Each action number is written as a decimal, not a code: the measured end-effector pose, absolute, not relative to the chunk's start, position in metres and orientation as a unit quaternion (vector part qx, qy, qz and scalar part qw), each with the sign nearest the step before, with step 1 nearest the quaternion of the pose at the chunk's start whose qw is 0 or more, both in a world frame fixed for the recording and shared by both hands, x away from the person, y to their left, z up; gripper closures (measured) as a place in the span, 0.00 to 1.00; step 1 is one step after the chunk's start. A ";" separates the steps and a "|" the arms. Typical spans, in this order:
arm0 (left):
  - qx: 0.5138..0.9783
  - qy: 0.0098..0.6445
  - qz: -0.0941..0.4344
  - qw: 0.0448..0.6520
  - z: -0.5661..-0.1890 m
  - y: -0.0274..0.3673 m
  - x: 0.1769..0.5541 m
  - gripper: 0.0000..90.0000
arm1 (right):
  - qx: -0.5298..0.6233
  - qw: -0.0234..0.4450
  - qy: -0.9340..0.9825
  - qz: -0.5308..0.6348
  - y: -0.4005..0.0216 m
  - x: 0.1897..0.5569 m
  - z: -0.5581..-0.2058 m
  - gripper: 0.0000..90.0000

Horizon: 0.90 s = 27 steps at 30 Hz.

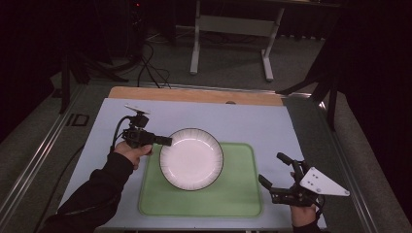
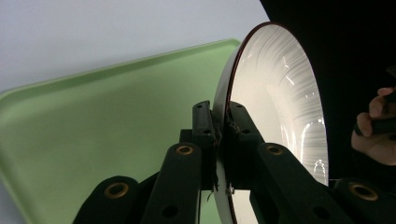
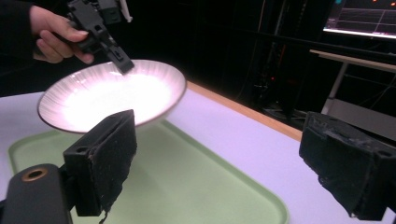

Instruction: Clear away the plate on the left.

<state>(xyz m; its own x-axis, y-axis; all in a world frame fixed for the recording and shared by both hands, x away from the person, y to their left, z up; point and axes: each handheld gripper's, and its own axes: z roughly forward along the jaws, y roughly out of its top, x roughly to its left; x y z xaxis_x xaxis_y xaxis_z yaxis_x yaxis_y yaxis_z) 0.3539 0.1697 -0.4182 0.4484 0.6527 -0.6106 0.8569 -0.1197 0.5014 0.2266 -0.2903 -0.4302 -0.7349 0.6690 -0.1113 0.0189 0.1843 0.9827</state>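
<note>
Item: plate (image 1: pixel 191 158), one, round, white with fine radial ribbing and a thin dark rim line; shallow, with a wide sloping brim.

Location: pinched at its rim by the left hand-held gripper (image 1: pixel 166 141), extending away from the jaws over the green tray (image 1: pixel 243 199). In the right gripper view the plate (image 3: pixel 109 93) appears raised and tilted above the tray (image 3: pixel 201 182), not lying flat; whether its far edge touches the tray cannot be told.

Left hand-held gripper (image 2: pixel 219 135): jaws pressed together on the plate's rim, one pad on the upper face and one on the underside, as the left gripper view shows.

Right hand-held gripper (image 1: pixel 279 170): jaws spread wide, holding nothing, well apart from the plate, beside the tray's near right corner over the pale surface (image 1: pixel 252 121).

Handling, as judged: rigid, likely ceramic, so moderately heavy and breakable if dropped or knocked. The glaze looks smooth and probably slippery. A single rim grip leaves the weight hanging off to one side, inviting rotation or slip.

Suggested hold: the brim, pads well past the edge; a second grip on the opposite rim would steady it.
</note>
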 end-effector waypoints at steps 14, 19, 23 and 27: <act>0.741 0.512 -0.142 0.411 -0.449 0.141 0.363 0.94 | 0.242 0.277 0.721 0.587 -0.290 0.228 -0.432 0.12; 0.742 0.513 -0.148 0.405 -0.461 0.133 0.365 0.94 | 0.241 0.278 0.722 0.585 -0.290 0.228 -0.432 0.12; 0.742 0.519 -0.146 0.399 -0.470 0.131 0.367 0.94 | 0.241 0.277 0.723 0.586 -0.290 0.228 -0.432 0.12; 0.740 0.524 -0.147 0.395 -0.478 0.129 0.367 0.94 | 0.241 0.277 0.724 0.583 -0.289 0.227 -0.433 0.12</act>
